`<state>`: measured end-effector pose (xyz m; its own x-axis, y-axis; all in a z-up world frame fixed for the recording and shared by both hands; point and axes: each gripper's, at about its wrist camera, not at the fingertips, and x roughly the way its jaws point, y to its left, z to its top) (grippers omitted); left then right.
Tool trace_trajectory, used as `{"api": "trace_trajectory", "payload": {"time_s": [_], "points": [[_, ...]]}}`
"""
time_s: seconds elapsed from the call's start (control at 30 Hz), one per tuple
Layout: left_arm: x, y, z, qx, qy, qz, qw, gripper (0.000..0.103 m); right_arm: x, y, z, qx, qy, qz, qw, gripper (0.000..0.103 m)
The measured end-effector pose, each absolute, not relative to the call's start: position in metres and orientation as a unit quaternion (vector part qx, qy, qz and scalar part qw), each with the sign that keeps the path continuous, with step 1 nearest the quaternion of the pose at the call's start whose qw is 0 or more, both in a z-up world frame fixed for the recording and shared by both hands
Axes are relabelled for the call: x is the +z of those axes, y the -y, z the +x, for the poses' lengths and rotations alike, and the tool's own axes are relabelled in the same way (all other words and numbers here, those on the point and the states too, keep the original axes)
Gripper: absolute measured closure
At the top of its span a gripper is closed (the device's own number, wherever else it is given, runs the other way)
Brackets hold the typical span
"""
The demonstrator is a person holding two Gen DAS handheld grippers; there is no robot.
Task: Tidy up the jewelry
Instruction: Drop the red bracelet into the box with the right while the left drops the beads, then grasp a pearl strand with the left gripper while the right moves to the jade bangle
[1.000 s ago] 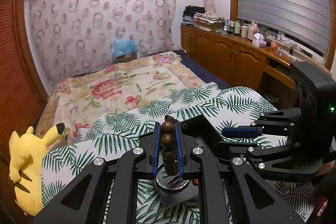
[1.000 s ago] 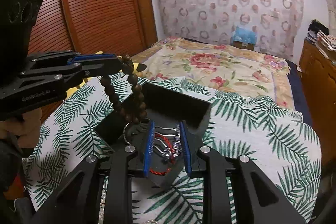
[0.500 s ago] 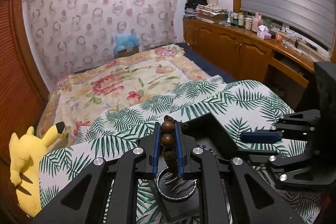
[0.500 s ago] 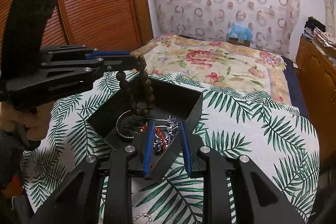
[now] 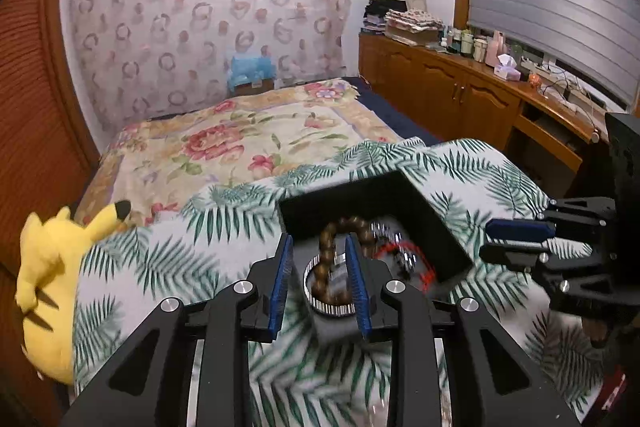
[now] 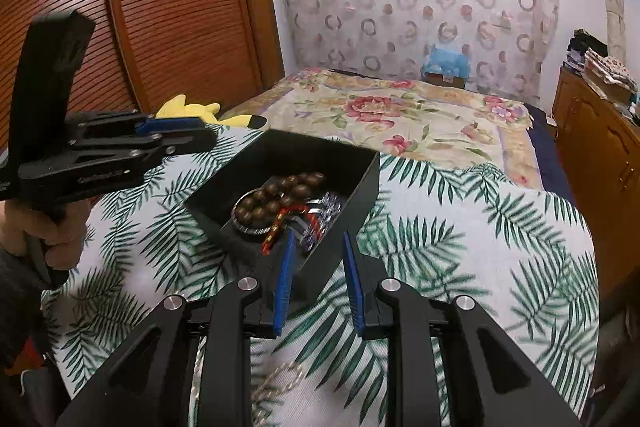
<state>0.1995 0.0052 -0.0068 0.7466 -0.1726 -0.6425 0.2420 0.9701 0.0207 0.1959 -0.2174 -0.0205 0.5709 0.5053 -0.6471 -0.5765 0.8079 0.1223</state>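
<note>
A black open box (image 6: 362, 183) (image 5: 404, 195) sits on the palm-leaf cloth. Inside it lie a brown wooden bead bracelet (image 6: 280, 197) (image 5: 326, 259), a silver bangle (image 6: 250, 227) (image 5: 320, 303), a red cord bracelet (image 6: 276, 231) (image 5: 416, 259) and sparkly silver pieces (image 6: 324, 211). My left gripper (image 5: 318, 267) is open and empty, just above the box's near side; it also shows in the right wrist view (image 6: 180, 135). My right gripper (image 6: 316, 247) is open and empty at the box's near corner; it also shows in the left wrist view (image 5: 516, 239).
A gold chain (image 6: 280, 379) lies on the cloth under my right gripper. A yellow plush toy (image 5: 48, 267) (image 6: 208, 113) lies at the bed's left edge. A floral bedspread (image 5: 248, 139) lies beyond. Wooden cabinets (image 5: 472, 99) stand to the right, a wooden wardrobe (image 6: 160, 7) to the left.
My left gripper has opened and let go of the wooden bead bracelet, which now lies in the box. The left gripper has pulled back a little.
</note>
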Motion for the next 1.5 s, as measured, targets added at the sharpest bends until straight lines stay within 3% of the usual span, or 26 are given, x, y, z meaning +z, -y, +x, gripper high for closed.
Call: {"api": "trace_trajectory", "payload": {"time_s": [0.7,0.87,1.5], "points": [[-0.039,-0.012,0.080,-0.113,-0.361,0.032,0.925,0.075,-0.059,0.209,0.085,0.322,-0.381,-0.077,0.863,0.076],[-0.050,-0.015,0.066,-0.118,-0.373,0.029,0.920,0.065,-0.070,0.210,0.078,0.327,-0.399,-0.078,0.853,0.077],[-0.079,0.003,0.050,-0.152,-0.407,0.034,0.900,0.065,-0.080,0.202,0.079,0.308,-0.398,-0.106,0.858,0.078]]}}
